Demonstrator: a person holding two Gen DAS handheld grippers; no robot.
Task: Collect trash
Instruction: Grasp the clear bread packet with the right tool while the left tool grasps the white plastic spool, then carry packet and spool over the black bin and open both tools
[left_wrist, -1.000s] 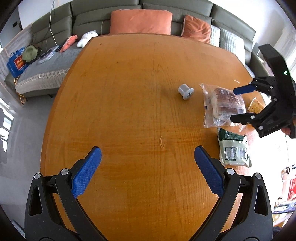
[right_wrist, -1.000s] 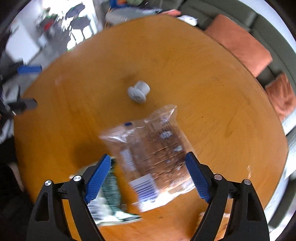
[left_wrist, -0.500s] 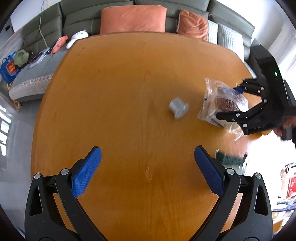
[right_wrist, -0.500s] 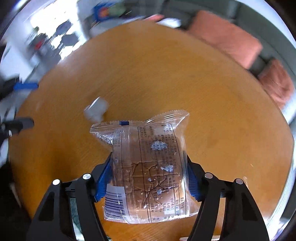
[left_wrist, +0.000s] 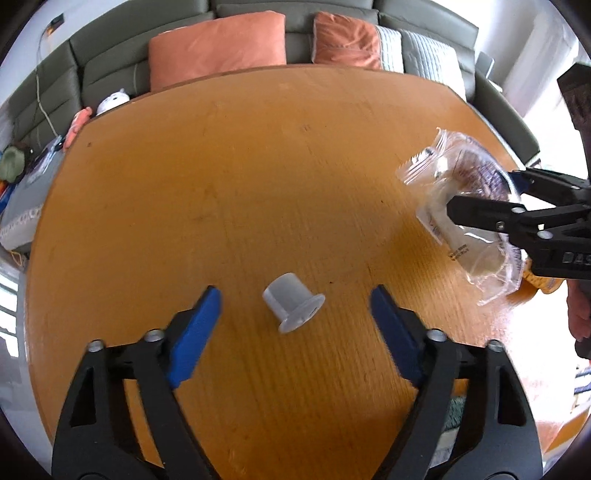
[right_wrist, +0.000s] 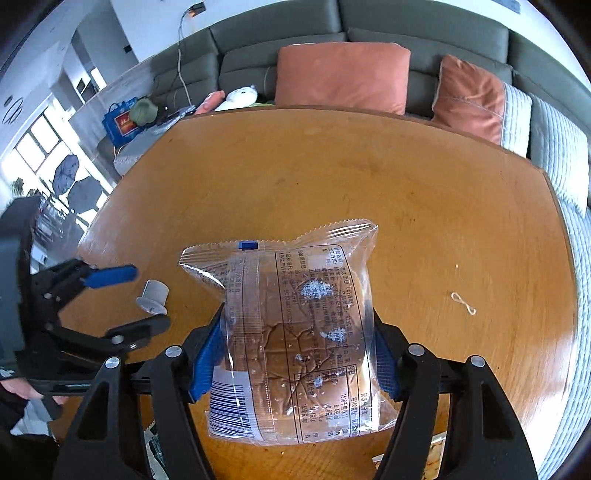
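The left claw (left_wrist: 295, 317) stands wide open, low over the tabletop (left_wrist: 258, 184), with the small grey cap (left_wrist: 293, 305) lying on its side straight ahead, between the two blue pads and touching neither. The cap's axis runs slantwise across the gap, flange end toward the claw's right pad, plain end up and to the left, so a squeeze would likely press on the barrel and the flange rim together. The left claw is plainly the nearer one to it. The right claw (right_wrist: 295, 354) is clamped on the clear bread wrapper (right_wrist: 295, 339), held up off the tabletop and well off to the left claw's right side. A small loop of string (right_wrist: 463, 303) lies ahead and to the right of the right claw
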